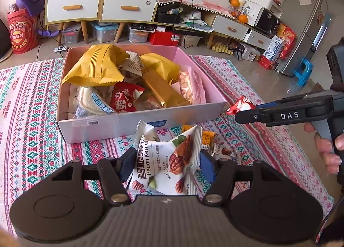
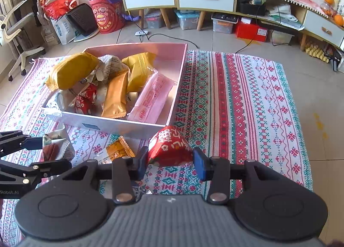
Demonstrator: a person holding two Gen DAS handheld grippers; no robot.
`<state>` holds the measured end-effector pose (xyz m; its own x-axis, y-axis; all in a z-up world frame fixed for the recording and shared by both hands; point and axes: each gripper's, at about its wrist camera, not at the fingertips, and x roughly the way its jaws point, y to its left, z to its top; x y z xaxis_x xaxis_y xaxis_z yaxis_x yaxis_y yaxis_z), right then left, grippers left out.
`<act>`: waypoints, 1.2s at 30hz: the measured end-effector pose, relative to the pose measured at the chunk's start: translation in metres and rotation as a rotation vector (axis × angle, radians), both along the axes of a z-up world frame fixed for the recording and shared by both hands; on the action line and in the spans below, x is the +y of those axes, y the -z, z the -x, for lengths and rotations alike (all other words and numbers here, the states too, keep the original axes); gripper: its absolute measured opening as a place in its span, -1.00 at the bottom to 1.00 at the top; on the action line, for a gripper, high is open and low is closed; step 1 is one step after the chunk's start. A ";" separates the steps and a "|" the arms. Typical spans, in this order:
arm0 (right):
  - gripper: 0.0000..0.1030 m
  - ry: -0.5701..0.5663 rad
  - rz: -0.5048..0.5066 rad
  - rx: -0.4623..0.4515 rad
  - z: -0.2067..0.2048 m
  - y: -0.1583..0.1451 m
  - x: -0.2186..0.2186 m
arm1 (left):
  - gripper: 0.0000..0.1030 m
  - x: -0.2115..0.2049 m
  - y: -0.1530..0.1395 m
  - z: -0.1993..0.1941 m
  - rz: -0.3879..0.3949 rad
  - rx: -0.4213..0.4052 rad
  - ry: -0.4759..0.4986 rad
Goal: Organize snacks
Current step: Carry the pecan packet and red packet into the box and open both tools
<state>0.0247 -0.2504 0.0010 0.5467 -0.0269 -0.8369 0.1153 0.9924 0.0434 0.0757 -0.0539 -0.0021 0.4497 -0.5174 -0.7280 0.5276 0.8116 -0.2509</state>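
Grippers both loaded: left gripper [image 1: 165, 162] clamps a white pecan kernel packet [image 1: 166, 159], right gripper [image 2: 170, 164] clamps a red snack packet [image 2: 169, 149], each at 6 o'clock of the pink snack box [image 2: 176, 88].

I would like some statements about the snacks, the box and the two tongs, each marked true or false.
1. The left tongs hold a white pecan kernel packet. True.
2. The right tongs are empty. False: they grip a red snack packet.
3. The pink box already contains several snacks. True.
4. The box stands on bare floor tiles. False: it rests on a patterned cloth.
5. An orange wrapped snack lies on the cloth in front of the box. True.
6. A yellow packet lies outside the box. False: it is inside.
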 end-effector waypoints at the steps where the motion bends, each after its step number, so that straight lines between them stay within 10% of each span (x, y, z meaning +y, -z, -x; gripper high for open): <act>1: -0.22 0.003 -0.007 -0.008 0.001 -0.003 -0.001 | 0.33 0.000 -0.002 0.000 0.002 -0.001 0.001; 16: -0.21 0.068 -0.154 -0.099 -0.020 -0.027 -0.013 | 0.34 -0.018 -0.034 -0.023 0.005 -0.089 0.004; 36: -0.20 0.119 -0.192 -0.118 -0.115 0.002 -0.014 | 0.34 -0.052 -0.007 -0.076 -0.106 -0.122 -0.007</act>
<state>0.1402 -0.2640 -0.0010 0.6435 0.0565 -0.7634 0.2134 0.9445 0.2498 0.1517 -0.1056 0.0054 0.5416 -0.4376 -0.7178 0.5436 0.8336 -0.0981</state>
